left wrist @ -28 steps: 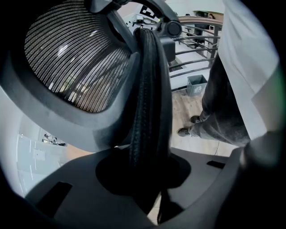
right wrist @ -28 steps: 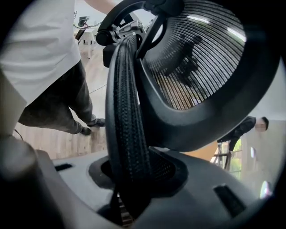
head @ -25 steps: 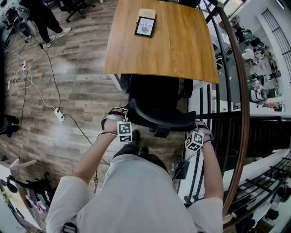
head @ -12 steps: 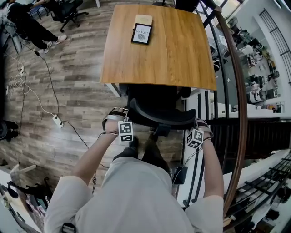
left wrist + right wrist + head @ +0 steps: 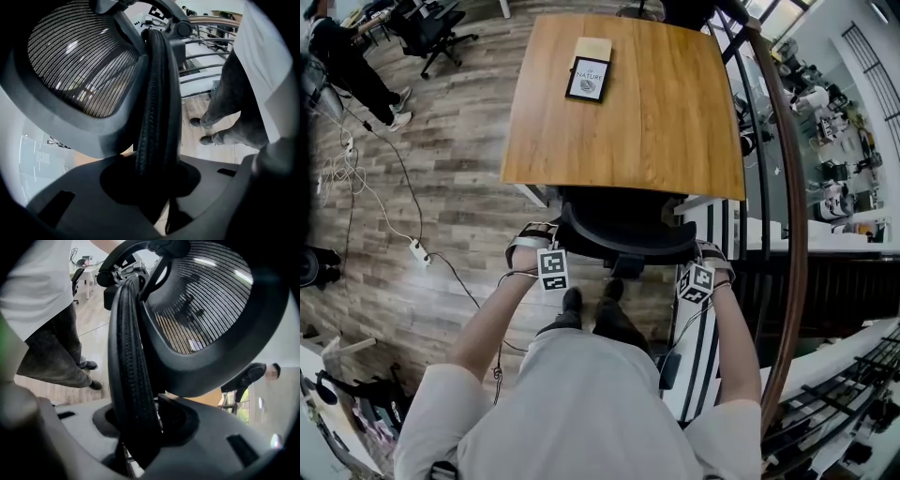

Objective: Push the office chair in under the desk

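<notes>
The black office chair (image 5: 623, 230) stands at the near edge of the wooden desk (image 5: 628, 122), its seat hidden under the top. My left gripper (image 5: 531, 244) is at the backrest's left edge and my right gripper (image 5: 715, 259) at its right edge. In the left gripper view the padded backrest rim (image 5: 157, 93) runs down between the jaws of the left gripper (image 5: 154, 187), which is shut on it. In the right gripper view the rim (image 5: 129, 348) fills the gap of the right gripper (image 5: 138, 427); those jaws have just been opening slightly, with the rim still between them.
A book (image 5: 587, 79) lies on the desk's far side. A dark railing (image 5: 789, 234) curves along the right. A power strip with cables (image 5: 420, 251) lies on the wood floor at the left. A person (image 5: 347, 56) and another chair (image 5: 431, 28) are far left. My feet (image 5: 591, 300) are just behind the chair.
The chair and both grippers have moved toward the desk, so less of the chair shows in front of the desk's edge. My feet have stepped forward.
</notes>
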Motion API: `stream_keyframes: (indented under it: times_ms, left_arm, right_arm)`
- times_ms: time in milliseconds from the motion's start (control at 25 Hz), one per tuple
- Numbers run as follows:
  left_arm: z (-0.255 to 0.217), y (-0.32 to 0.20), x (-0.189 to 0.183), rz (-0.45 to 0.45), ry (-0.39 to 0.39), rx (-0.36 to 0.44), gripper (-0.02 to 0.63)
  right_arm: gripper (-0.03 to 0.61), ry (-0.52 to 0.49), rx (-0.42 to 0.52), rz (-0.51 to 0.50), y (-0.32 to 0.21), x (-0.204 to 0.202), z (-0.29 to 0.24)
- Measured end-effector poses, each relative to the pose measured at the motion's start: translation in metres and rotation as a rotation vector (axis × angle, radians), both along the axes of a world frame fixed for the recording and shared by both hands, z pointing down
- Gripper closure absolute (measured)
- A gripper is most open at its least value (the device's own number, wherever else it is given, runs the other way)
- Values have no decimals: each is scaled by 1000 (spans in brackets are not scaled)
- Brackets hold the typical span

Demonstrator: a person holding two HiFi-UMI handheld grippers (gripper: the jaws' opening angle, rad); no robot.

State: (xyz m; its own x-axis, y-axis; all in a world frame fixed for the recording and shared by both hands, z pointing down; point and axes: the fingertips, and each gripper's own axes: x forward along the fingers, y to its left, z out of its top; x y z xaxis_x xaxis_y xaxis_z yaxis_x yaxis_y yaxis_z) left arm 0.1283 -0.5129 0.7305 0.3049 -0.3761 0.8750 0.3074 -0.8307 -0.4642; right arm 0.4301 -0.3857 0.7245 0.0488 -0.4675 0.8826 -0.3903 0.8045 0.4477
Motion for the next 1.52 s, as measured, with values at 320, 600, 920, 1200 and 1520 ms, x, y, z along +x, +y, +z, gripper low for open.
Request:
stream_keyframes:
  times_ms: [320, 600, 920, 1200, 1520]
  left_arm:
    - [3, -29, 16, -44, 5, -1, 511]
    - [1, -46, 26, -70, 3, 4, 509]
    - [4, -61, 33, -75, -11, -16, 508]
    - [5, -57, 28, -49, -41, -41, 464]
    - [-4, -59, 22, -37, -7, -10, 420]
  right_arm:
    - [439, 4, 3, -34, -40, 21, 2]
    - [437, -1, 5, -57, -63, 34, -1]
    - [437, 6, -24, -76, -82, 43, 3]
    - [435, 8, -40, -75, -81, 43, 2]
    - [370, 31, -45, 27, -67, 70, -11]
